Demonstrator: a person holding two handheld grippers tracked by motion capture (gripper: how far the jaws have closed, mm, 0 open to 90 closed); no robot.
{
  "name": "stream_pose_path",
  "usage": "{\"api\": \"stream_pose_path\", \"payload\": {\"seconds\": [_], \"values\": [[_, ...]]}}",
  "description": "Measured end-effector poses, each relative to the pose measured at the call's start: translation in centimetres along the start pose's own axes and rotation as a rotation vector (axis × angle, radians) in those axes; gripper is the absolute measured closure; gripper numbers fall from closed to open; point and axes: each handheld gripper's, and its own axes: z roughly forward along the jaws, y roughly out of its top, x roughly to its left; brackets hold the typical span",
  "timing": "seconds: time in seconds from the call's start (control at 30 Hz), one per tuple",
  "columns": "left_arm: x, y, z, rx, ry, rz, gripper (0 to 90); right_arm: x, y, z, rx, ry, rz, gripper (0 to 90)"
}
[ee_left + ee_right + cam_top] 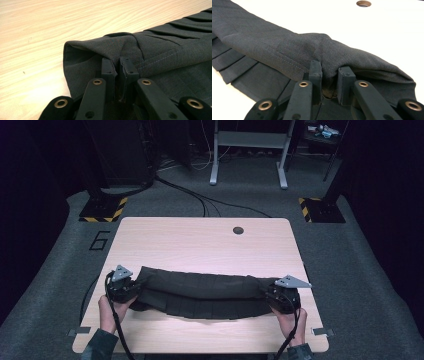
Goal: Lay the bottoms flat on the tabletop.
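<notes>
The dark pleated garment is clamped at each end by the left gripper and right gripper. Only thin folds are pinched, so an end could slip free if tension is applied unevenly, and the pleats would collapse onto the worktop.

garment on table | cable hole behind it

In the high view the dark pleated garment covers the fingertips of the left gripper and right gripper, so the grip itself is hidden there. The bottom edge cuts off both forearms. In the left gripper view the cloth runs out past the right edge. In the right gripper view its folds wrap the pinched spot, and the table's hole is clipped by the top edge.
</notes>
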Motion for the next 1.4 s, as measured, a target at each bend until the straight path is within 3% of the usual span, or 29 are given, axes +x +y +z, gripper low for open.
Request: {"api": "stream_pose_path", "payload": {"seconds": [0.23, 0.37, 0.47, 0.6, 0.73, 0.77, 0.83, 0.93, 1.0, 1.4], "values": [[0.5, 0.6, 0.4, 0.038, -0.023, 0.004, 81.7, -0.7, 0.9, 0.5, 0.002, -0.001, 0.005, 77.7], [0.8, 0.2, 1.2, 0.094, -0.035, 0.0, 69.1, -1.1, 1.1, 0.9, 0.011, -0.016, 0.014, 78.1], [1.1, 0.0, 2.1, 0.149, -0.062, 0.012, 64.6, -1.6, 1.1, 1.1, 0.019, -0.022, 0.018, 78.2], [0.6, -0.2, 3.1, 0.183, -0.092, -0.008, 52.9, -1.8, 1.0, 1.3, 0.024, -0.024, 0.029, 78.2], [-0.2, -1.0, 3.5, 0.208, -0.111, -0.022, 49.1, -1.8, 0.8, 1.4, 0.034, -0.024, 0.029, 78.2], [-0.3, -1.3, 3.7, 0.232, -0.112, 0.002, 49.9, -1.8, 0.7, 1.4, 0.036, -0.024, 0.029, 78.2], [-0.6, -1.7, 3.8, 0.244, -0.127, -0.001, 53.9, -1.9, 0.6, 1.5, 0.043, -0.024, 0.029, 78.2], [-0.9, -2.1, 4.0, 0.271, -0.127, 0.046, 74.0, -1.9, 0.6, 1.5, 0.046, -0.024, 0.026, 78.2], [-1.0, -1.9, 3.9, 0.269, -0.11, 0.085, 82.8, -1.8, 0.7, 1.5, 0.047, -0.029, 0.025, 78.3], [-0.3, 0.7, 2.3, 0.159, -0.087, 0.077, 84.0, -1.9, 1.7, 1.4, 0.029, -0.03, 0.016, 78.4]]}}
